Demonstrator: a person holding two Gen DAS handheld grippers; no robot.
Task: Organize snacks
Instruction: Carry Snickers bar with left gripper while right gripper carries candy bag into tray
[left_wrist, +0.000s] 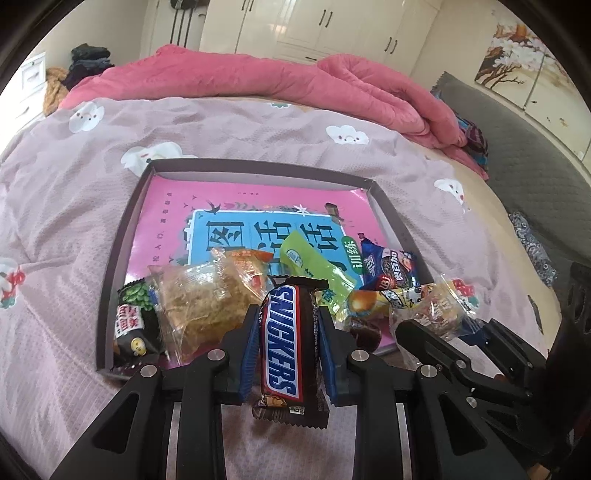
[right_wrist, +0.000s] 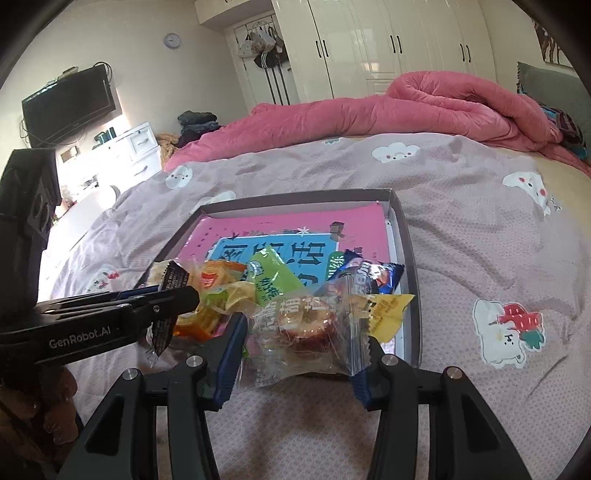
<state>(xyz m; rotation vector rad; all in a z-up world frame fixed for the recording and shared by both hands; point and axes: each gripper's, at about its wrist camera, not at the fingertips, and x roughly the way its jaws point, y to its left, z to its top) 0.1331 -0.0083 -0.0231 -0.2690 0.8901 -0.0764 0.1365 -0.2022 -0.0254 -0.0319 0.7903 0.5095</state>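
My left gripper (left_wrist: 287, 325) is shut on a brown Snickers bar (left_wrist: 284, 347), held upright above the near edge of a grey shallow box (left_wrist: 122, 236). The same gripper (right_wrist: 173, 299) shows from the side in the right wrist view, with the bar's dark wrapper (right_wrist: 166, 325) between its pads. My right gripper (right_wrist: 301, 341) is shut on a clear-wrapped pastry (right_wrist: 303, 328) over the box's near edge (right_wrist: 413, 295). That pastry (left_wrist: 436, 310) appears at the right of the left wrist view. Several snacks lie in the box: a green packet (left_wrist: 314, 262), a blue cookie packet (left_wrist: 388, 266), a floss cake (left_wrist: 199, 306).
The box lies on a mauve bedspread (left_wrist: 258, 133) with cloud prints, and a pink book (left_wrist: 236, 199) lines its bottom. A rolled pink quilt (right_wrist: 424, 107) runs along the far side of the bed. White wardrobes (right_wrist: 388, 44) and a wall television (right_wrist: 70, 103) stand beyond.
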